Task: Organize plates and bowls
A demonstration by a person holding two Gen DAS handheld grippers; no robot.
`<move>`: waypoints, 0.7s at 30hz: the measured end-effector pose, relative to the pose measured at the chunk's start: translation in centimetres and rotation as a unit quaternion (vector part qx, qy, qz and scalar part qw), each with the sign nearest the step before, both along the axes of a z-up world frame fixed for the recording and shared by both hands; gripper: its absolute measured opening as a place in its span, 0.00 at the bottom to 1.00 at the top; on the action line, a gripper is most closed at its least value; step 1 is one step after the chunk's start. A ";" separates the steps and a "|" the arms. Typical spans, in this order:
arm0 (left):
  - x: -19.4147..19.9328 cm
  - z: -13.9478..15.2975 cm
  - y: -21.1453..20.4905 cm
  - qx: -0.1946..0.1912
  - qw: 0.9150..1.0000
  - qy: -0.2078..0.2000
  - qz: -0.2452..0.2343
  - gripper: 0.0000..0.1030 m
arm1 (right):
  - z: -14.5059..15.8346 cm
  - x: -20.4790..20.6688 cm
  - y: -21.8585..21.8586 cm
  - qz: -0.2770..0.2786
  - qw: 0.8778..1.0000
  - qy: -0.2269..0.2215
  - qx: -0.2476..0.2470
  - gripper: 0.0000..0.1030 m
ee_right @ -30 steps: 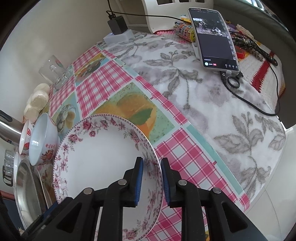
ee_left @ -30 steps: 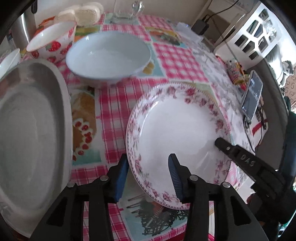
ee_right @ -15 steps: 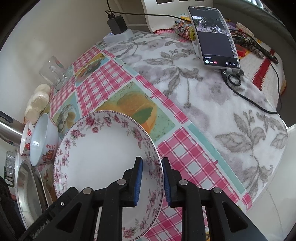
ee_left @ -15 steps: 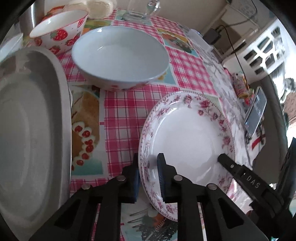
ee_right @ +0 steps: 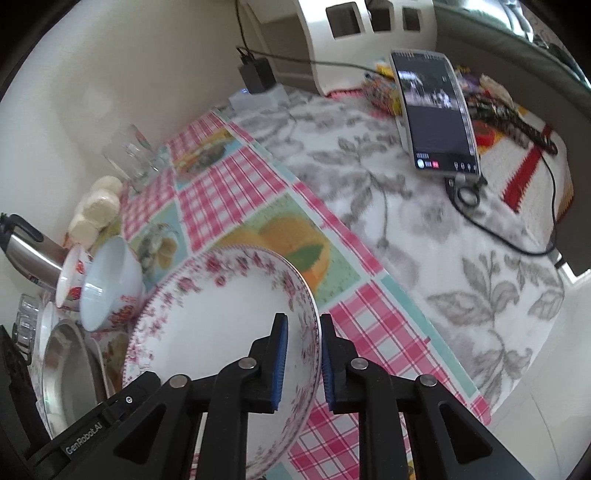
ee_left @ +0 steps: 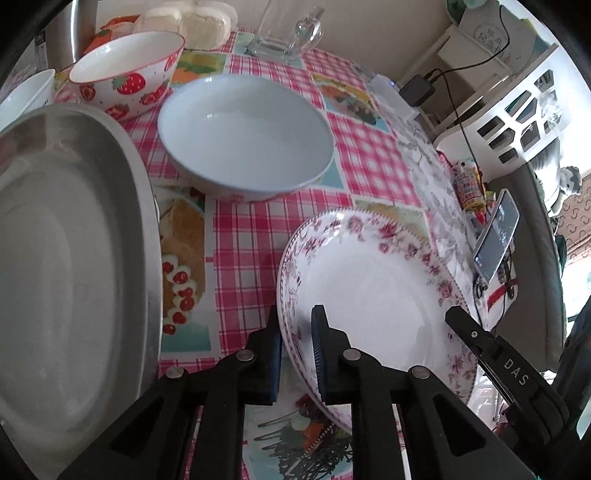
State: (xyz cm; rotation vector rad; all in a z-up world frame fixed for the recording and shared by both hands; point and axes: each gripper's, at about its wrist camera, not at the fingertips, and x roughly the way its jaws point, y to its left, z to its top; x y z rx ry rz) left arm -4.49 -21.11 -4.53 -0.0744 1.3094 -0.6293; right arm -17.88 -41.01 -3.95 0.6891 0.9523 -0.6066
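Note:
A white plate with a pink floral rim (ee_left: 369,295) lies tilted on the checked tablecloth. My left gripper (ee_left: 297,317) is shut on its near-left rim, one pad under and one pad over the edge. My right gripper (ee_right: 303,321) grips the opposite rim of the plate (ee_right: 221,325); its jaws are closing, with the rim between the blue pads. A pale blue bowl (ee_left: 243,136) stands just beyond the plate. A strawberry-print bowl (ee_left: 129,70) sits behind that.
A large steel tray (ee_left: 66,258) fills the left side, close to the plate. A glass (ee_left: 288,33) and pale round buns stand at the back. A phone (ee_right: 436,110) with a cable is propped on the grey floral cloth to the right.
My left jaws have come together onto the plate's rim. The right jaws have narrowed a little on the other rim. The plate now sits more tilted.

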 end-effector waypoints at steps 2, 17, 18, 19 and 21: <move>0.1 0.2 0.0 -0.005 1.000 0.001 0.003 0.15 | 0.4 -0.1 0.1 0.001 1.000 -0.007 -0.002 0.18; 0.2 3.5 1.4 -0.051 0.998 -0.031 0.004 0.15 | 3.2 -0.8 0.7 0.004 0.998 -0.064 -0.029 0.18; 0.2 3.9 1.6 -0.057 0.998 -0.035 0.004 0.15 | 3.5 -0.8 0.8 0.004 0.997 -0.072 -0.031 0.18; 0.2 4.5 1.9 -0.062 0.997 -0.041 0.005 0.15 | 3.8 -0.9 0.9 0.003 0.996 -0.078 -0.033 0.18; 0.1 5.2 2.3 -0.066 0.996 -0.052 0.005 0.15 | 4.6 -0.9 1.3 0.004 0.995 -0.093 -0.038 0.18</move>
